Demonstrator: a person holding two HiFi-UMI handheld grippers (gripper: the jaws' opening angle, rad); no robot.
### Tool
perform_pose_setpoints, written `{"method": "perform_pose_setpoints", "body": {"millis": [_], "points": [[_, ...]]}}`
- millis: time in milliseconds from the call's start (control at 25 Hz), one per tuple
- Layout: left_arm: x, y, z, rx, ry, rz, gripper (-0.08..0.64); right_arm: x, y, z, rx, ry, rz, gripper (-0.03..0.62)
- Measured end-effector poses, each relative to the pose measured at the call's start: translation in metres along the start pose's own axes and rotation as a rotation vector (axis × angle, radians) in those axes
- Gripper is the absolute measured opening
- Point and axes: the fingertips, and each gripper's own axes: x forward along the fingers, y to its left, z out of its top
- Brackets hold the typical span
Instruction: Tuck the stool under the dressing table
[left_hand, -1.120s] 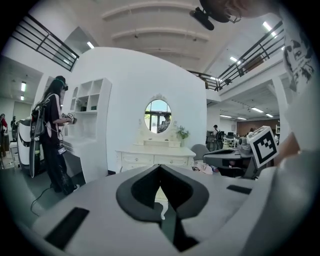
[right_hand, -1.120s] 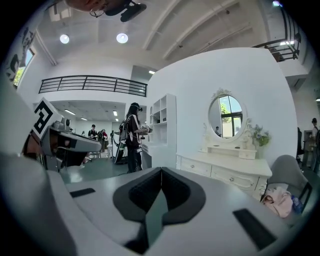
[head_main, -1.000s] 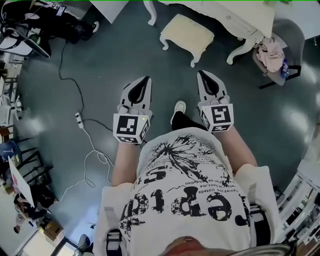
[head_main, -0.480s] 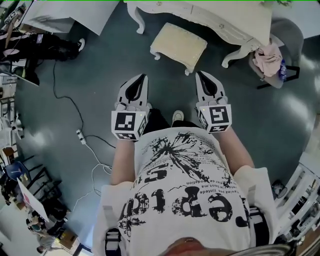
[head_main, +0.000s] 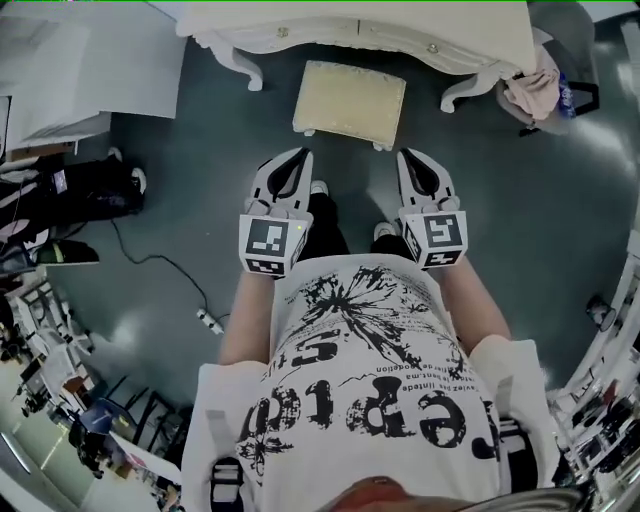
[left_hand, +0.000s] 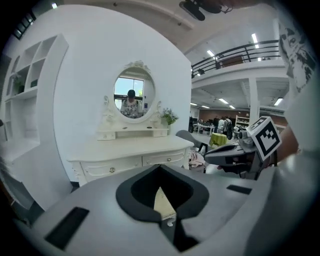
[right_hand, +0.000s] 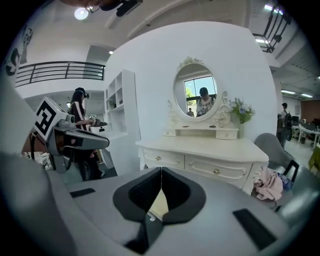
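Note:
The cream cushioned stool (head_main: 350, 100) stands on the dark floor just in front of the white dressing table (head_main: 300, 30), outside its kneehole. My left gripper (head_main: 297, 160) and right gripper (head_main: 410, 160) are held side by side in the air short of the stool, one toward each front corner, touching nothing. Both are shut and empty. In the left gripper view the jaws meet at the tip and a sliver of the stool (left_hand: 164, 202) shows through their hollow, with the dressing table (left_hand: 130, 155) behind. The right gripper view shows the same stool (right_hand: 159, 205) and table (right_hand: 200, 155).
A grey chair draped with pink clothes (head_main: 540, 85) stands right of the table. A white panel (head_main: 80, 70) and a black bag (head_main: 80, 190) lie to the left. A cable with a power strip (head_main: 208, 322) crosses the floor behind on the left. Metal racks (head_main: 610, 400) stand at the right.
The person has walked toward the dressing table, so the stool now sits squarely ahead and closer to both grippers. Both grippers stay shut and level.

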Motion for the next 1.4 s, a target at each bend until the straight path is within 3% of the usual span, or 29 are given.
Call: {"method": "perform_pose_setpoints", "body": {"millis": [320, 480, 960, 1160, 1400], "points": [[0.069, 0.057, -0.034, 0.094, 0.113, -0.238, 0.02, 0.084, 0.0, -0.011, 0.143, 0.056, -0.19, 0.017], [0.1, 0.065, -0.079, 0.066, 0.156, -0.305, 0.02, 0.124, -0.002, -0.049, 0.203, 0.095, -0.229, 0.017], [0.207, 0.088, -0.279, -0.172, 0.309, -0.235, 0.02, 0.241, -0.039, -0.242, 0.309, 0.308, -0.241, 0.017], [0.245, 0.097, -0.36, -0.192, 0.371, -0.213, 0.02, 0.275, -0.043, -0.321, 0.337, 0.392, -0.231, 0.017], [0.277, 0.115, -0.406, -0.232, 0.353, -0.166, 0.02, 0.29, -0.05, -0.368, 0.356, 0.481, -0.267, 0.017]]}}
